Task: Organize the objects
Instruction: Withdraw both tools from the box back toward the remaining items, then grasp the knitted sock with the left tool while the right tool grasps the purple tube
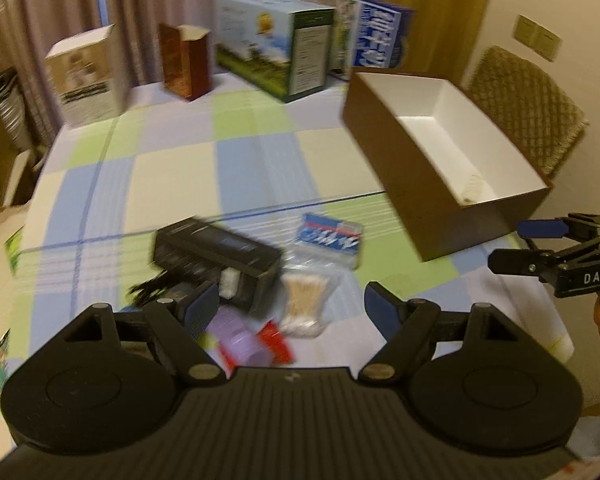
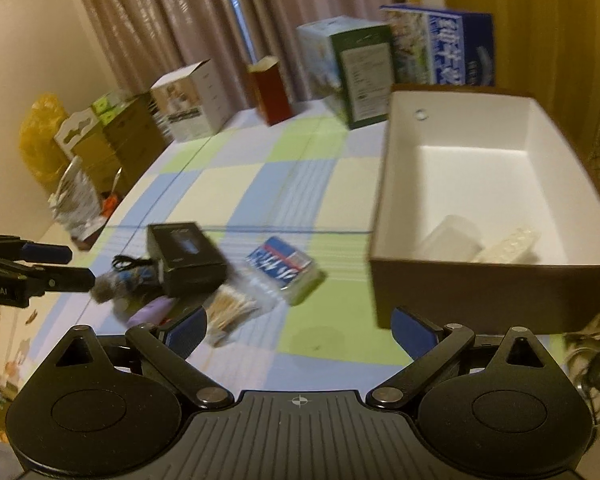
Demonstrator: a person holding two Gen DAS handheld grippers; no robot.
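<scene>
The open brown box [image 2: 476, 280], white inside, stands on the checked tabletop [image 1: 172, 176] and serves as the collecting place. In the right wrist view two pale, translucent items already lie on its floor near the front wall: a rounded container [image 2: 448, 240] and a flatter ridged piece [image 2: 508, 244]. Blur keeps them from being named more closely. That looks like the part of the sorting already done.

Most of the work seems still ahead. A loose cluster lies on the tabletop to the left of the brown box, well apart from it: a black carton [image 1: 216, 258], a bag of cotton swabs [image 1: 304, 304], a blue-and-red packet in clear wrap [image 1: 330, 236], a lilac item [image 1: 240, 340] touching a red packet [image 1: 276, 340], and a black cable [image 2: 130, 262] beside a fuzzy grey thing [image 2: 102, 290].

The left gripper [image 1: 288, 300] hangs over this cluster with its fingers spread wide and nothing between them. The right gripper [image 2: 300, 326] is nearer the brown box, just off its front left corner, fingers likewise spread and empty. Neither touches anything.

Cartons standing along the far edge of the tabletop behind the brown box appear to be no part of the job.
</scene>
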